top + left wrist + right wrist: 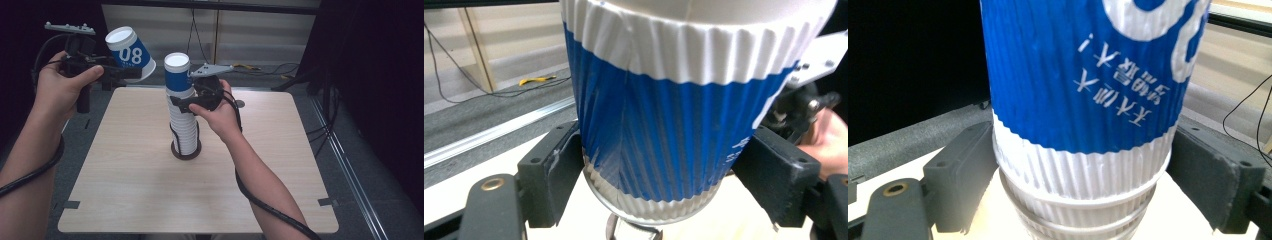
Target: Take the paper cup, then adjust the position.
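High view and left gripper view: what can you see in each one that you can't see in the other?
In the high view alone: the wooden table, the tall stack of cups on a dark ring base, both forearms, and the number 08 on the lifted cup.

In the left gripper view alone: the cup's ribbed paper up close, a yellow scrap on the floor, and a metal rail.

In both: the blue and white cup clamped in the left tool, and the right tool by the stack.

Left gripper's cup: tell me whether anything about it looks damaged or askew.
The cup is dented: a crease runs down its blue ribbed wall beside the left gripper finger. In the high view it hangs tilted, clear of the stack.
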